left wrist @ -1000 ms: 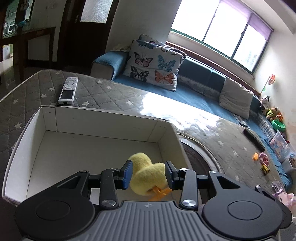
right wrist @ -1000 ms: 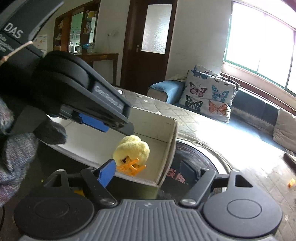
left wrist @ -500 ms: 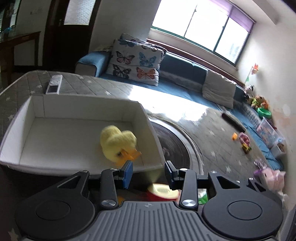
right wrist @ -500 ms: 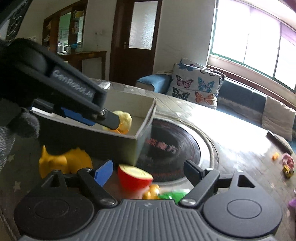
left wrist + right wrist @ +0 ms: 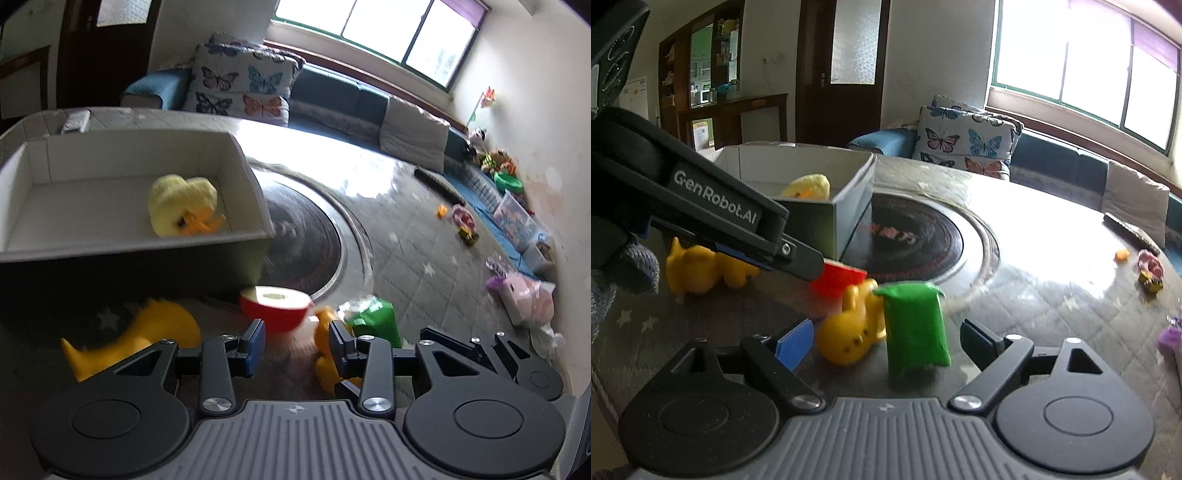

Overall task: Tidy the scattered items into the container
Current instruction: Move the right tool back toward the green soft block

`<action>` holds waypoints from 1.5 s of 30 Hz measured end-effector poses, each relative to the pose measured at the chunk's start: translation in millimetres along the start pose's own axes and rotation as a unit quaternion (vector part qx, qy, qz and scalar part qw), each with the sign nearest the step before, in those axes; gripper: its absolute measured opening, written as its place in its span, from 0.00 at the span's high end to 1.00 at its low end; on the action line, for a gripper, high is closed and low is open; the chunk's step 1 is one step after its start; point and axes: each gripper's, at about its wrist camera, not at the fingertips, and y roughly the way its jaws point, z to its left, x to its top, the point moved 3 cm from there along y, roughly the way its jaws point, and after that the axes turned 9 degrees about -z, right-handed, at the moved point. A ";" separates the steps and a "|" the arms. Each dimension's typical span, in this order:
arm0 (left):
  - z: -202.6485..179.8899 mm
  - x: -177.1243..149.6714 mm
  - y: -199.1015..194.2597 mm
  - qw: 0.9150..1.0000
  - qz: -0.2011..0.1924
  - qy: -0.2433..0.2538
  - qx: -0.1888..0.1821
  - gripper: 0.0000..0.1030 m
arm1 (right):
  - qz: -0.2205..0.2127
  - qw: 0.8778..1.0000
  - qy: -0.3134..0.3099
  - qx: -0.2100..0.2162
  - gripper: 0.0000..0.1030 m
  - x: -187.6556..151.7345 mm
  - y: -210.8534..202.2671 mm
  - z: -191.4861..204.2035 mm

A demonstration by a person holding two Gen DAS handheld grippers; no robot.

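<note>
A white box holds a fluffy yellow chick. In front of the box lie a red apple half, a green packet, a small yellow rubber toy and a larger yellow toy. My left gripper is open and empty, just short of the apple half. My right gripper is open wide, with the small yellow toy and green packet between its fingers' line.
A dark round plate sits inset in the quilted table. Small toys lie at the far right, a remote behind the box. The left gripper's arm crosses the right wrist view.
The left gripper let go of the chick into the box, then drew back and down to the items in front of it. The right gripper also dropped lower toward the green packet.
</note>
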 end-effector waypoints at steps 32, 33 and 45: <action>-39.2 31.1 54.4 0.997 0.021 0.033 -0.061 0.61 | -0.009 0.997 0.081 0.016 0.37 -7.7 10.5 -36.6; -39.4 30.9 57.5 0.997 0.024 0.033 -0.062 0.61 | -0.006 0.997 0.079 0.016 0.39 -9.2 13.1 -35.9; -45.1 24.5 80.6 0.996 0.053 0.030 -0.070 0.61 | 0.020 0.995 0.094 -0.001 0.58 -17.0 20.9 -38.5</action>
